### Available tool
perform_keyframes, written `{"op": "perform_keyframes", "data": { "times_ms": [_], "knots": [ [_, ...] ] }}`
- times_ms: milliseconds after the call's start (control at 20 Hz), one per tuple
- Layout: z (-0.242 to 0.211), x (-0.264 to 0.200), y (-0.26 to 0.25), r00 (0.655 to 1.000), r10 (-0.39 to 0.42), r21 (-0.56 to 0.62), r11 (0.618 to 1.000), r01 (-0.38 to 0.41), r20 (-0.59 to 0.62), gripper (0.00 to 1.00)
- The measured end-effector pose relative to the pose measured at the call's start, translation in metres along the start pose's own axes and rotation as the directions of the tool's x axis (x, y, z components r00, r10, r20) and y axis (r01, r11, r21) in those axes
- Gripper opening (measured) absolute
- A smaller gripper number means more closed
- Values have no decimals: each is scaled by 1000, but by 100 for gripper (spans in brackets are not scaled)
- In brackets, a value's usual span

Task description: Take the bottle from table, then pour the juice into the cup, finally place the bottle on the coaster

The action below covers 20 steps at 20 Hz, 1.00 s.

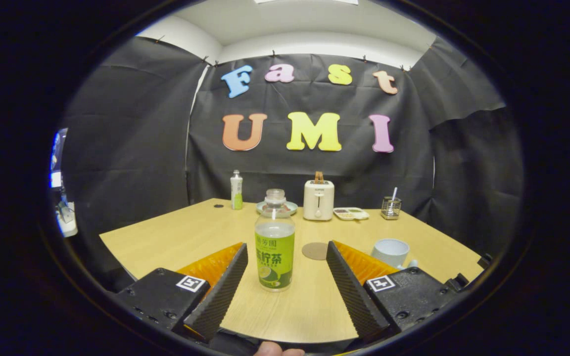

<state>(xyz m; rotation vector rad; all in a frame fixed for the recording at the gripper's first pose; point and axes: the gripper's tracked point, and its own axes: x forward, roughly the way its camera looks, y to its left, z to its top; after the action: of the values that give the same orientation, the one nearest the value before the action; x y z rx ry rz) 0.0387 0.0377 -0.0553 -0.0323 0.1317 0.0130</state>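
A clear bottle (pixel 274 241) with a green label and no cap stands upright on the wooden table (pixel 176 232). It is between my two fingers, nearer the left one, and neither finger touches it. My gripper (pixel 285 249) is open wide. A round brown coaster (pixel 315 250) lies flat just beyond the fingers, right of the bottle. A white cup (pixel 390 252) stands behind the right finger, partly hidden by it.
Along the back of the table stand a small white and green bottle (pixel 236 190), a pale plate (pixel 291 207) behind the main bottle, a white toaster (pixel 318 199), a small tray (pixel 350 213) and a wire holder (pixel 391 207). A fingertip (pixel 277 350) shows at the table's near edge.
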Motion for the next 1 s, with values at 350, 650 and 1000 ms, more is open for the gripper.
{"op": "perform_keyframes", "data": {
  "times_ms": [350, 650, 1000],
  "knots": [
    [-30, 42, 11, 994, -9, -12, 1000, 8, -110, 100],
    [-40, 73, 11, 987, -25, -12, 1000, 23, -162, 100],
    [-37, 97, 15, 983, -11, -10, 1000, 9, -181, 100]
  ]
}}
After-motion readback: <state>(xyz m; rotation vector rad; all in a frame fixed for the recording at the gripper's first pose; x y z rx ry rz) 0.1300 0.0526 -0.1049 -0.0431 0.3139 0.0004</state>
